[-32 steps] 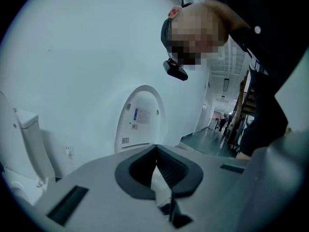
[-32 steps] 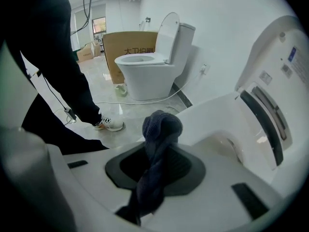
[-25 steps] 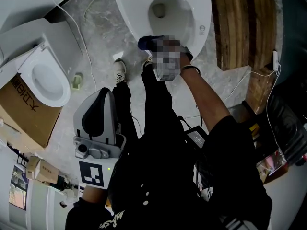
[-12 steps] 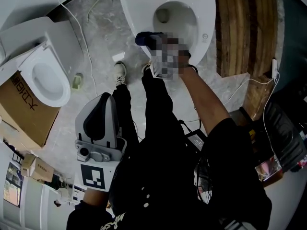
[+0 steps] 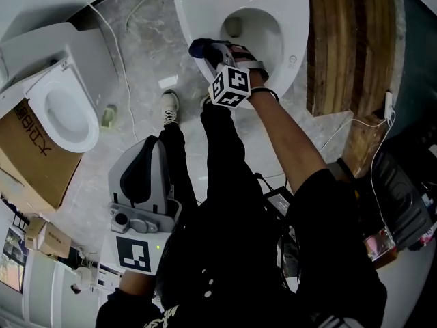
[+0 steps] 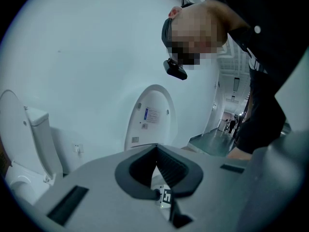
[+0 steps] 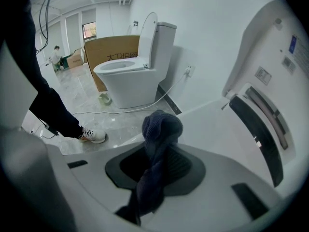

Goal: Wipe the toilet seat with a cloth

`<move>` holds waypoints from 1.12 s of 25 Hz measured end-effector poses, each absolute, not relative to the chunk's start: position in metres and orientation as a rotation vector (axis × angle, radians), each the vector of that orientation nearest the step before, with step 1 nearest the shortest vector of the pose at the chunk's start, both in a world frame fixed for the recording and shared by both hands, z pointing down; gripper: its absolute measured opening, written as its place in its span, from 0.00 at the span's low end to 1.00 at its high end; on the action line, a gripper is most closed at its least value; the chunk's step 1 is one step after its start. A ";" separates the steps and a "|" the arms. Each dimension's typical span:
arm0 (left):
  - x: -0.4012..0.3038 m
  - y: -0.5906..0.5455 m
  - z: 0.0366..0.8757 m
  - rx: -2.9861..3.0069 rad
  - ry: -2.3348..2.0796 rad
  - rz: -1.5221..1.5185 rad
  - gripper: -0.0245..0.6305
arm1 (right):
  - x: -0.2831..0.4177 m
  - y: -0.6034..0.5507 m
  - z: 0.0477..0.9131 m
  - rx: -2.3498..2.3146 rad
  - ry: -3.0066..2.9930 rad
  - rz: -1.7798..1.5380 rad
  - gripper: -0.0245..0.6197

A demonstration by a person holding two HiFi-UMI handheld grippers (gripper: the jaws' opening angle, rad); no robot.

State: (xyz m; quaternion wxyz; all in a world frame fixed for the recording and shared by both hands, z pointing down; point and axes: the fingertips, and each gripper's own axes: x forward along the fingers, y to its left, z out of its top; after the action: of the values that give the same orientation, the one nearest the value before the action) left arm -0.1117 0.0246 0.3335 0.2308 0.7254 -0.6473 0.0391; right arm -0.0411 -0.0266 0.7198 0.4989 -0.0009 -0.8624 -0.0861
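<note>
Hand-held gripper (image 7: 155, 166) clamps bunched, perhaps terry cloth (image 7: 161, 124).

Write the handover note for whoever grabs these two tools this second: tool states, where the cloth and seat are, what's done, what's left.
Right tool: shut on the cloth, dark blue, which bunches out past the tips.
Left tool: shut, empty, held low at the person's left side, away from the toilet.
Toilet seat: down, with the lid raised. The cloth is at its front-left rim as the person sees it; contact cannot be confirmed.
Done: cloth gripped and brought to the seat. No wiped area shows.
Left: probably the whole ring; wipe round it.
</note>
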 end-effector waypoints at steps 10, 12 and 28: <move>-0.119 0.018 0.334 1.965 -1.812 0.100 0.05 | -0.058 -0.058 0.719 0.134 -2.087 -0.150 0.18; -0.120 0.018 0.334 1.957 -1.815 0.100 0.05 | -0.061 -0.066 0.718 0.161 -2.096 -0.127 0.18; -0.134 0.008 0.334 1.920 -1.856 0.119 0.05 | -0.077 -0.128 0.712 0.459 -2.133 0.125 0.18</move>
State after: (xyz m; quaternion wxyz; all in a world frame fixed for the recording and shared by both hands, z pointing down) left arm -0.1339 0.0081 0.3343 0.2321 0.6988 -0.6753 0.0432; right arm -0.0766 -0.1283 0.7121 0.4599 0.1865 -0.8667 0.0509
